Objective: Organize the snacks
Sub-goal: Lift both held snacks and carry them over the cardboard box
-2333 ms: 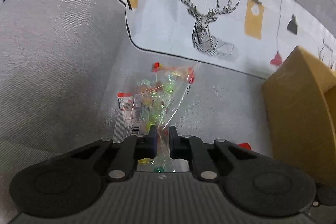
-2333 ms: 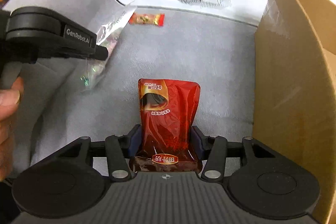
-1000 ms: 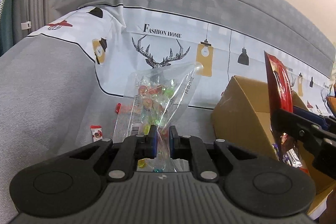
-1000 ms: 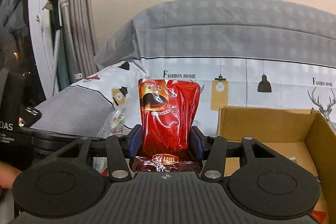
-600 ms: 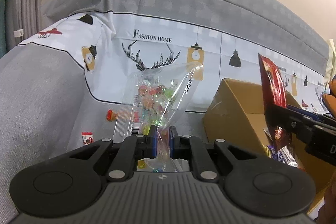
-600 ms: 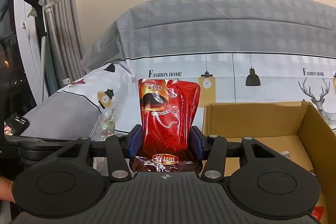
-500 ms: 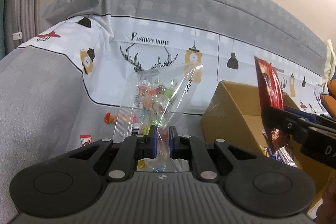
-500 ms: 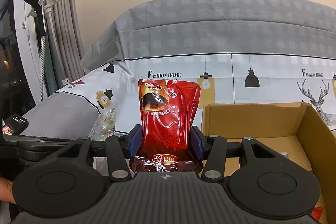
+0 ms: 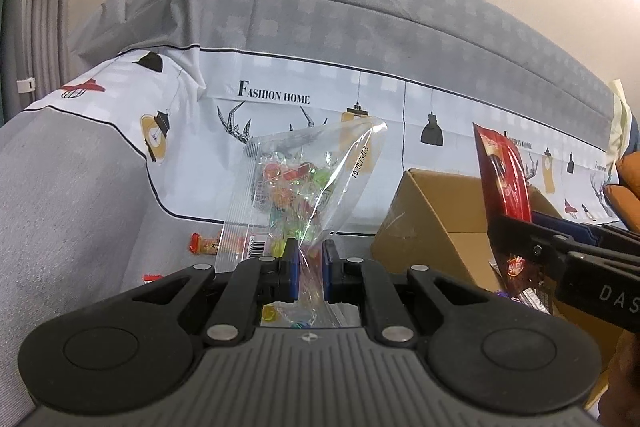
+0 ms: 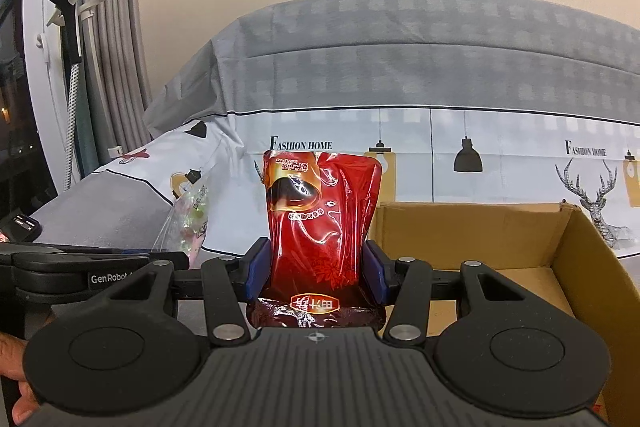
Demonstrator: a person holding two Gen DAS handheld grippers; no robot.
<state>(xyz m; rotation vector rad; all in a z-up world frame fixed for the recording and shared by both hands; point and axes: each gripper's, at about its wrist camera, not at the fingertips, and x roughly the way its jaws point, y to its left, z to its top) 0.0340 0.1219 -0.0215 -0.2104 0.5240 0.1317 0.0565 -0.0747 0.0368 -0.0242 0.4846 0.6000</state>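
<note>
Both claws are clenched and loaded: the left gripper [image 9: 306, 269] pinches the near end of a clear candy bag [image 9: 298, 195] held upright above the grey sofa [image 9: 76, 211], while the right gripper [image 10: 314, 277] squeezes a red pouch [image 10: 320, 219] by its sides, just left of the open cardboard box [image 10: 576, 267]. Two small wrapped snacks [image 9: 206, 243] lie on the sofa, far left of the box (not yet collected). My worry is that the slick film, pinched only at its end, slides out under the candy's weight, or that the two close-set grippers collide when both packets go for the box.
</note>
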